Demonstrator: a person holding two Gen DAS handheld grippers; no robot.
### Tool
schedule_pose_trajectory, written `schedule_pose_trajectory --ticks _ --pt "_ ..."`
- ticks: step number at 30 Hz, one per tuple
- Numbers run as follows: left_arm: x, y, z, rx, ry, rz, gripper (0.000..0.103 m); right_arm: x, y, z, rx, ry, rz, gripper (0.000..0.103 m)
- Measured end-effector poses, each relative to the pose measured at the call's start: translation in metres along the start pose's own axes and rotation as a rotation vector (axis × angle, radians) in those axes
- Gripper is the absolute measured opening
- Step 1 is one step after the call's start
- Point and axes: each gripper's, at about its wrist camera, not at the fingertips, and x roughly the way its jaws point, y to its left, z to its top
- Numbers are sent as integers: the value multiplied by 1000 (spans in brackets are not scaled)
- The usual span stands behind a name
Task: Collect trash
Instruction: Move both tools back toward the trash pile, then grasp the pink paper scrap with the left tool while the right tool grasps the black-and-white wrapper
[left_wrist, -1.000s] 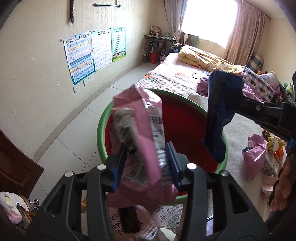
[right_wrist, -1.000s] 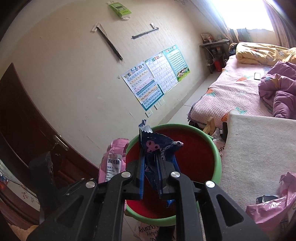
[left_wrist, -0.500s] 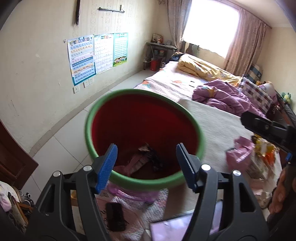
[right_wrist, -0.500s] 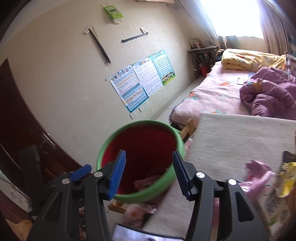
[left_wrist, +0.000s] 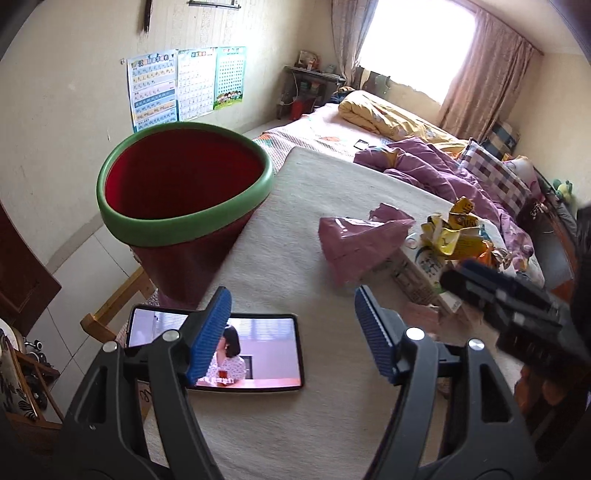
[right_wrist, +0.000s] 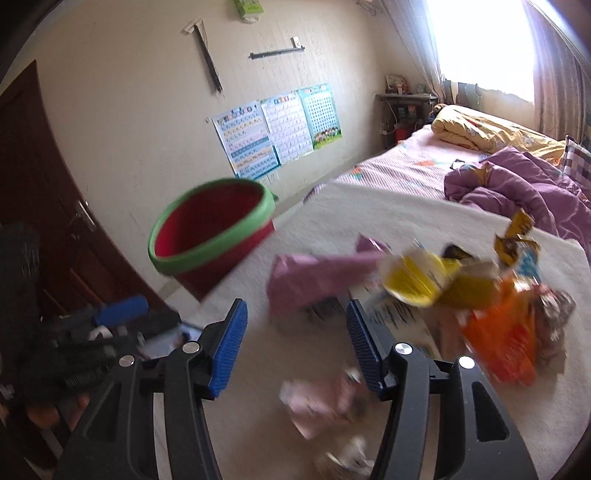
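Observation:
A red bin with a green rim (left_wrist: 184, 221) stands at the left edge of the cream blanket; it also shows in the right wrist view (right_wrist: 218, 236). A pink wrapper (left_wrist: 354, 243) lies on the blanket, with yellow wrappers (left_wrist: 454, 236) and a carton (left_wrist: 424, 273) beside it. In the right wrist view the pink wrapper (right_wrist: 317, 280), yellow wrapper (right_wrist: 421, 280), orange bag (right_wrist: 506, 332) and a small pale pink wrapper (right_wrist: 317, 402) lie ahead, blurred. My left gripper (left_wrist: 291, 332) is open and empty above the blanket. My right gripper (right_wrist: 295, 343) is open and empty.
A tablet (left_wrist: 255, 354) with a lit screen lies on the blanket just under my left gripper. A purple quilt (left_wrist: 424, 170) and yellow duvet (left_wrist: 384, 114) lie on the bed behind. A dark wooden door (right_wrist: 37, 192) is at the left.
Both grippers dropped their wrappers, pink and dark blue, into the bin and opened. Both have since swung right, away from the bin, over the blanket toward the pile of wrappers.

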Motion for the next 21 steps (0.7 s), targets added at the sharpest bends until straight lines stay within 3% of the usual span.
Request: schedule_pose_trajectory --ticks 5,9,21 --pt "-7 -17 0 88 -1 14 69 -16 -26 -33 47 60 -6 55" --pt "0 -27 -5 60 48 -30 69 -23 -36 -52 86 95 0 55" --pt "16 -55 -21 75 83 -59 69 -17 -35 -64 0 199 -4 61"
